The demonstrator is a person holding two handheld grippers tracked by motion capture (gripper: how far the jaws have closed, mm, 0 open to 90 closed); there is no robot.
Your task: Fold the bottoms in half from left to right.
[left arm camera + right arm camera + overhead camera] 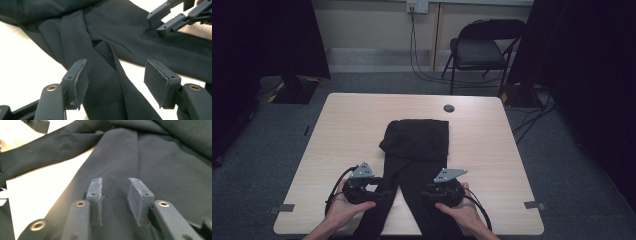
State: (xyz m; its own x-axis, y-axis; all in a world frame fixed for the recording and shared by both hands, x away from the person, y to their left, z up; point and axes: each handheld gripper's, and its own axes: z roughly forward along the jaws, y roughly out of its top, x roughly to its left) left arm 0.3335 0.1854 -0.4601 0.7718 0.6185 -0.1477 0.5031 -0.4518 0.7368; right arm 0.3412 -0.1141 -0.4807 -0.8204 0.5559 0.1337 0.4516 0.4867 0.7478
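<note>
A pair of black trousers [417,140] lies on the light wooden table [347,130], its upper part folded over at the middle and both legs running to the near edge. My left gripper [384,193] sits at the left leg, pointing right. In the left gripper view its jaws [116,83] stand wide open above a fold of the trousers [112,30], not touching it. My right gripper [424,189] sits at the right leg, pointing left. Its own jaws [115,200] are open with a narrow gap, over flat cloth of the trousers [155,157], nothing pinched.
A round cable hole [449,108] marks the table's far side. Behind the table stands a black folding chair [482,50], with cables on the floor. Tape marks [534,204] sit near the front corners. The right gripper [170,18] shows at the upper right of the left gripper view.
</note>
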